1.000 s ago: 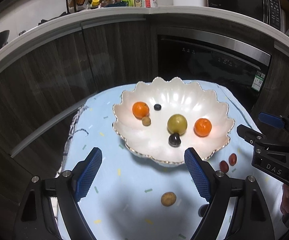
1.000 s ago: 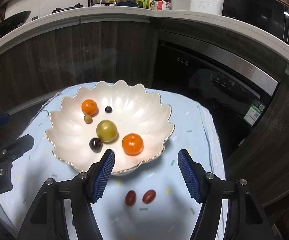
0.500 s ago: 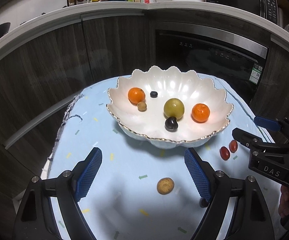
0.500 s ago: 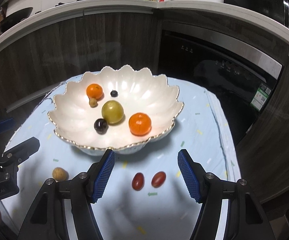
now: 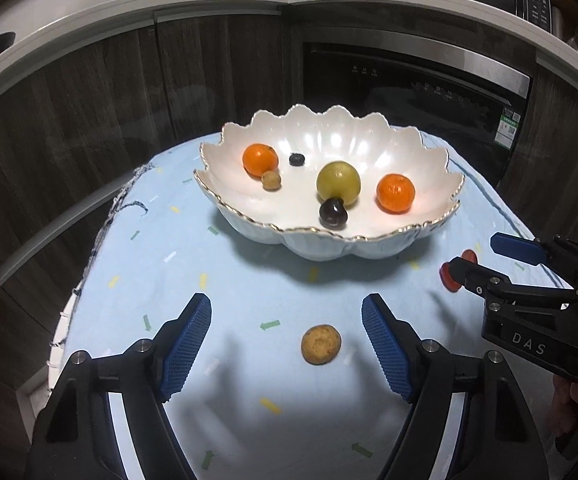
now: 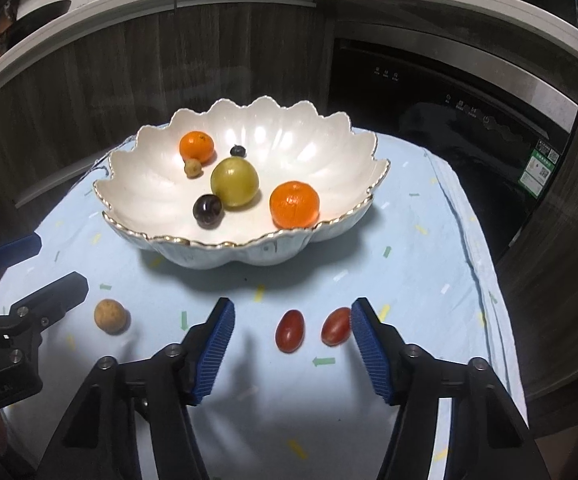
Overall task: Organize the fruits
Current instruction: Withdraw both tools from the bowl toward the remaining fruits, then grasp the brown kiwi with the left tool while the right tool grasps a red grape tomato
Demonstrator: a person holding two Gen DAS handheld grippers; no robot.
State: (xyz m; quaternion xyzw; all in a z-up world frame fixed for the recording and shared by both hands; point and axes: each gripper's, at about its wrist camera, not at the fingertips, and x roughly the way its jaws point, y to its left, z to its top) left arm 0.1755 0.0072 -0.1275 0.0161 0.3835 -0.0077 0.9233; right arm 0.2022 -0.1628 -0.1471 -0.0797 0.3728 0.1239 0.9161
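Note:
A white scalloped bowl (image 5: 429, 148) (image 6: 313, 136) stands on a light blue cloth and holds two oranges (image 5: 395, 193), a green fruit (image 5: 338, 181), a dark fruit (image 5: 332, 212), a small brown fruit and a blueberry. A loose brown longan (image 5: 321, 344) (image 6: 109, 316) lies on the cloth between the open fingers of my left gripper (image 5: 287, 340). Two red cherry tomatoes (image 6: 290, 330) (image 6: 336, 331) lie between the open fingers of my right gripper (image 6: 293, 336), which also shows in the left wrist view (image 5: 489, 258).
The small table's cloth (image 5: 209, 264) ends at a frayed left edge and a right edge near a dark oven front (image 6: 449, 92). Dark cabinets and a counter with bottles stand behind.
Both grippers have pulled back and lowered from over the bowl. The longan now sits between my left fingers and the tomatoes between my right fingers.

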